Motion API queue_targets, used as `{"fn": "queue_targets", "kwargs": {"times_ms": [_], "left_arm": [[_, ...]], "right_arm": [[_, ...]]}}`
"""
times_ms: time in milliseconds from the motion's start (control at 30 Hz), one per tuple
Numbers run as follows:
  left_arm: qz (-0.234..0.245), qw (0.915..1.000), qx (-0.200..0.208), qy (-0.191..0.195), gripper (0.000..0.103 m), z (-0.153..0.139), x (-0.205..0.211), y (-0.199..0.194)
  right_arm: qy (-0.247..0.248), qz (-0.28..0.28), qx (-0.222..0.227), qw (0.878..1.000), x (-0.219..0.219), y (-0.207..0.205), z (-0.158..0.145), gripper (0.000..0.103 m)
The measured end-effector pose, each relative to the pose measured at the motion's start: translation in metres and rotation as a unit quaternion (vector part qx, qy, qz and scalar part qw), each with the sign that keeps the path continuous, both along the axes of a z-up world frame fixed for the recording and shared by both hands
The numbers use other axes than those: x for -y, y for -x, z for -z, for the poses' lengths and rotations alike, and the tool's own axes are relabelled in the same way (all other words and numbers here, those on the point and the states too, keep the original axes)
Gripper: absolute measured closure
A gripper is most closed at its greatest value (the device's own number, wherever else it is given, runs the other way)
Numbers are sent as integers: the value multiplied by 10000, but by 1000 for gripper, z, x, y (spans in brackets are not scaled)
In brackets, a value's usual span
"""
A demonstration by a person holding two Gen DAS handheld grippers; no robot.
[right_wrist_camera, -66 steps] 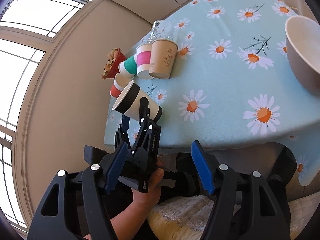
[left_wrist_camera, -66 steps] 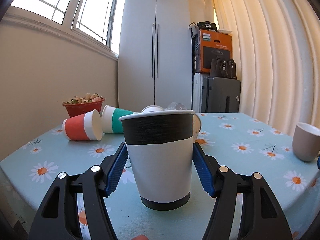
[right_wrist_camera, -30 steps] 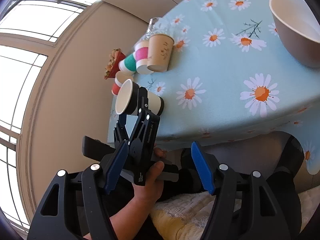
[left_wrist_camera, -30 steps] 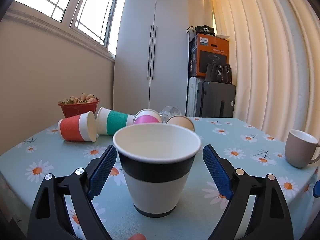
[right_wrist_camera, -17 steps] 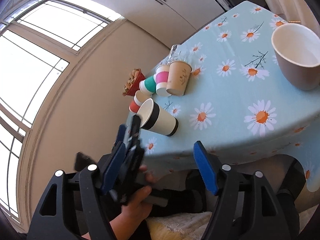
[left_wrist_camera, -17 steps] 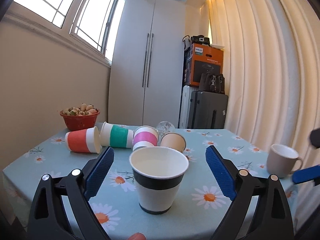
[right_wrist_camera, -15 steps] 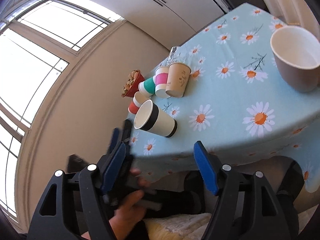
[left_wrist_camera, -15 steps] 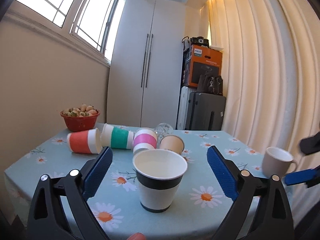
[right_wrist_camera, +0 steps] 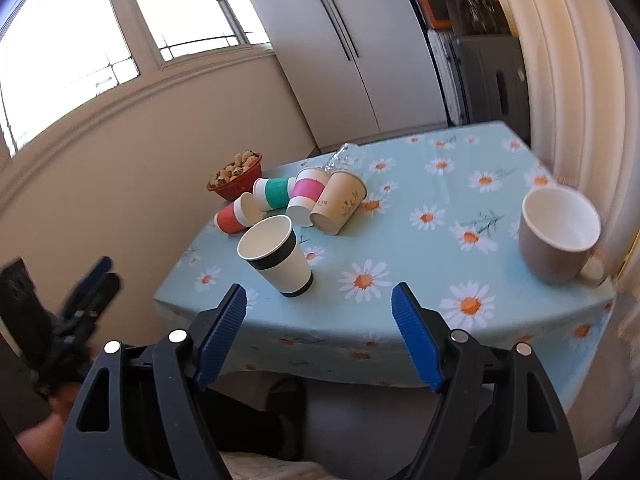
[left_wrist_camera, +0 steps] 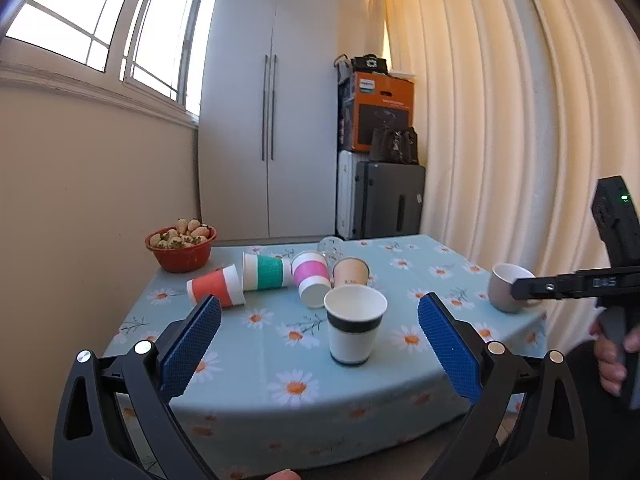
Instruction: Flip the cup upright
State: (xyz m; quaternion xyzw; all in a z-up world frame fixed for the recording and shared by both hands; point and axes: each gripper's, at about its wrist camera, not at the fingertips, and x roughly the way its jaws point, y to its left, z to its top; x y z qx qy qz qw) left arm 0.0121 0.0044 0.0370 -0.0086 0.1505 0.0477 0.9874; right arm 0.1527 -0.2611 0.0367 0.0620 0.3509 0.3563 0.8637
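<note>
Left wrist view showed that we had let go of the cup [left_wrist_camera: 355,330] and drawn the left gripper [left_wrist_camera: 320,354] back off the table [left_wrist_camera: 256,360]: a couple of seconds earlier its pads pressed the cup's sides, and now the jaws stood wide apart with nothing between them, well short of the cup. The cup stood upright near the front edge, mouth up and base flat on the cloth, so we judged the flip done for this one. The right gripper [right_wrist_camera: 318,330] had swung round to face the table; its jaws were also wide open and empty, hovering off the near edge. Behind the cup four others lay on their sides: the red cup [left_wrist_camera: 216,290], green cup [left_wrist_camera: 266,272], pink cup [left_wrist_camera: 312,280] and tan cup [left_wrist_camera: 351,273]. They were bunched close, some appearing to touch, so any of them would likely be a next target. A clear glass [left_wrist_camera: 331,246] lay behind them, hard to make out. Inside, the upright cup looked empty and white, as did the mug [right_wrist_camera: 560,234] standing well apart toward the right edge. The bowl [left_wrist_camera: 181,249] at the far left corner held a heap of what seemed to be strawberries, though we could not be sure.
</note>
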Motion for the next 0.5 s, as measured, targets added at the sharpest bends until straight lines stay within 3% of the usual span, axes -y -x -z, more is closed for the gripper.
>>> {"fn": "queue_targets", "kwargs": {"times_ms": [333, 500], "left_arm": [[360, 9990, -217, 156, 7, -9, -15, 35], [265, 9981, -453, 335, 7, -1, -27, 40]], "right_arm": [[126, 241, 145, 9995, 14, 12, 1, 23], [331, 440, 466, 9974, 19, 32, -4, 23]]}}
